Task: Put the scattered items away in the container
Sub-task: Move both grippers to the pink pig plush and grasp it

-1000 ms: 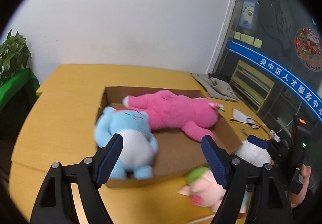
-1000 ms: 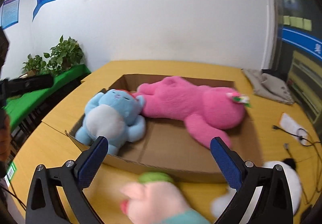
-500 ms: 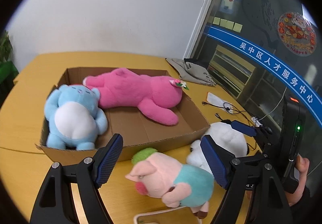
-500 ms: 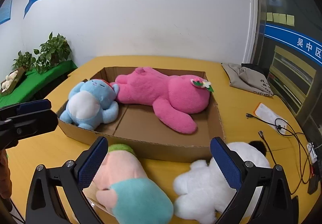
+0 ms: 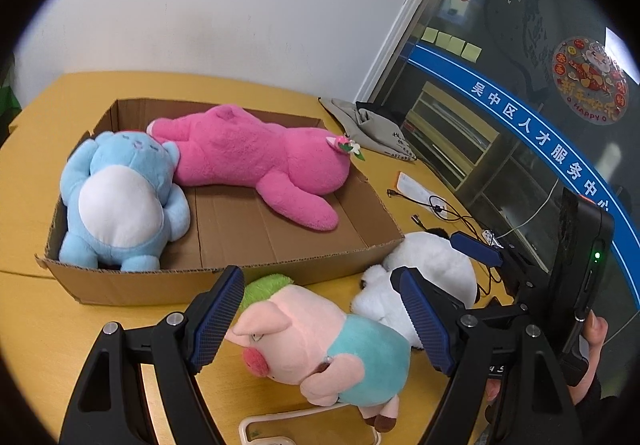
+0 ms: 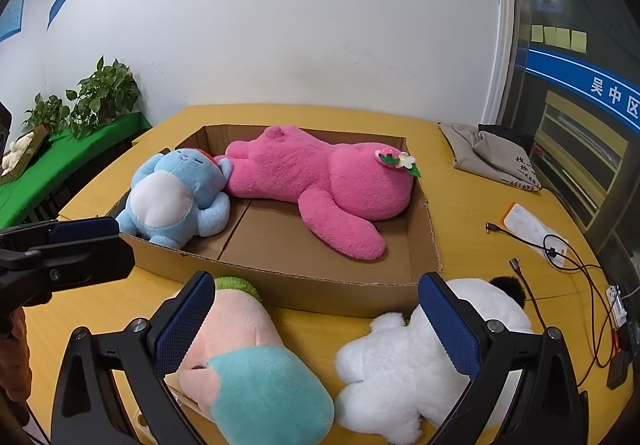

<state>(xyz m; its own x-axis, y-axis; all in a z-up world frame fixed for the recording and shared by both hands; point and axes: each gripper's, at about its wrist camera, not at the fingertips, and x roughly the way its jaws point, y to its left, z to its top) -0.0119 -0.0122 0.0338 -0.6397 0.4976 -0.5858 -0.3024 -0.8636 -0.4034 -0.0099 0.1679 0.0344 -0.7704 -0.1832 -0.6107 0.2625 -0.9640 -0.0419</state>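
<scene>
Left wrist view: the left tongs [image 5: 316,319] have swung off the cardboard box [image 5: 224,265] and down to the pig plush [image 5: 320,345], jaws wide open, straddling its head, gripping nothing. Pig looks like the next pick. It lies on its side on the counter [image 5: 36,325], just outside the box front wall, pink with teal shirt and green tuft.

Right wrist view: the right tongs [image 6: 320,321] have dropped closer too, open and empty, over pig and white plush [image 6: 404,357]. Blue plush [image 6: 176,201] and pink plush [image 6: 320,181] are already boxed.

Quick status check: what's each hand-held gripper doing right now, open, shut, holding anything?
Left hand-held gripper: open, straddling the pig plush, not gripping it.
Right hand-held gripper: open, holding nothing.
</scene>
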